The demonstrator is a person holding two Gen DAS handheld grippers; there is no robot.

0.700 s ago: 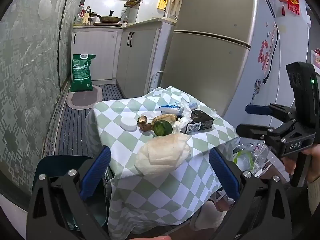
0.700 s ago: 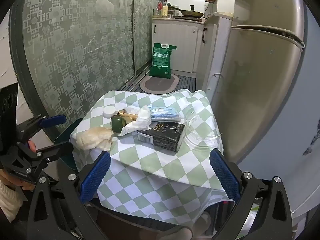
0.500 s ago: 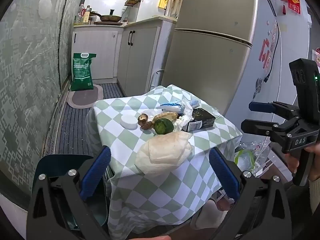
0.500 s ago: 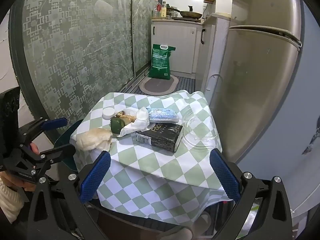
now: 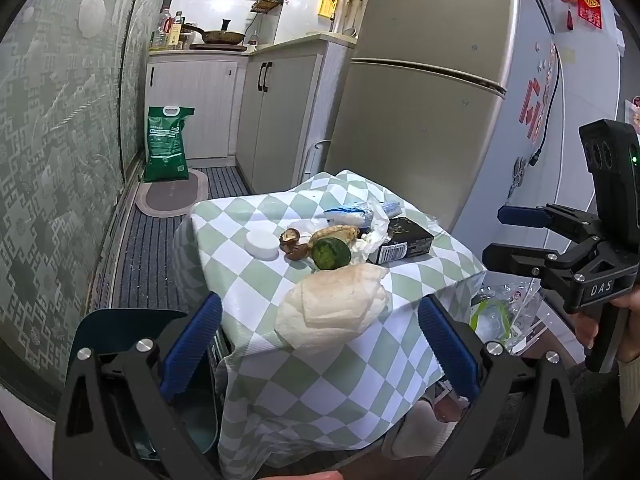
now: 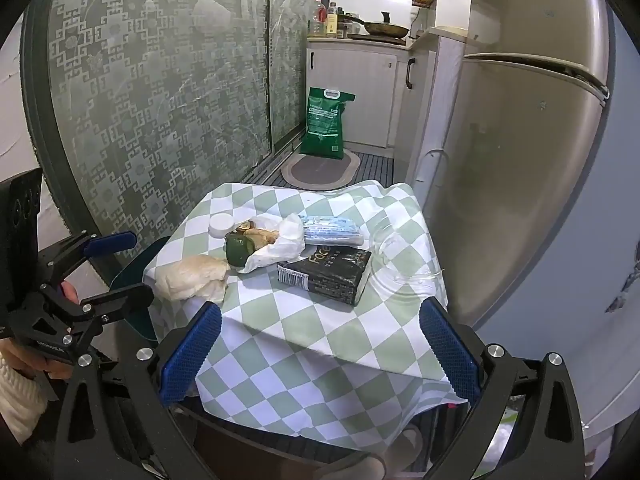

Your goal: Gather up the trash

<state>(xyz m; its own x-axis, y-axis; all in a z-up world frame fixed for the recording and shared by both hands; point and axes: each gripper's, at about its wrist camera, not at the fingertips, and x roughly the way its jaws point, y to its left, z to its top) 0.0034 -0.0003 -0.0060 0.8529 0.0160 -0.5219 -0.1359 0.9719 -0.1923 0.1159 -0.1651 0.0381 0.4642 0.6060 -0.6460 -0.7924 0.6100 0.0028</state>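
Note:
Trash lies on a green-checked table [image 5: 256, 280] [image 6: 320, 320]: a crumpled white wrapper [image 5: 332, 308] [image 6: 192, 276], a green round item [image 5: 331, 254] [image 6: 237, 249], mushroom scraps [image 5: 292, 242], a white lid [image 5: 262, 243] [image 6: 221, 224], a tissue [image 6: 280, 246], a black box [image 5: 404, 240] [image 6: 326, 268] and a blue-white packet [image 5: 352, 214] [image 6: 330, 230]. My left gripper [image 5: 318, 348] [image 6: 116, 264] is open and empty, short of the wrapper. My right gripper [image 6: 318, 356] [image 5: 504, 236] is open and empty before the table's near edge.
A fridge [image 5: 420, 100] [image 6: 520, 160] stands right of the table. A dark teal bin [image 5: 120, 328] sits at the table's left. A plastic bag [image 5: 496, 312] lies on the floor to the right. A green sack [image 5: 166, 144] stands by the cabinets.
Both grippers have drifted slightly back and up from the table. Both stay open and nothing was taken hold of.

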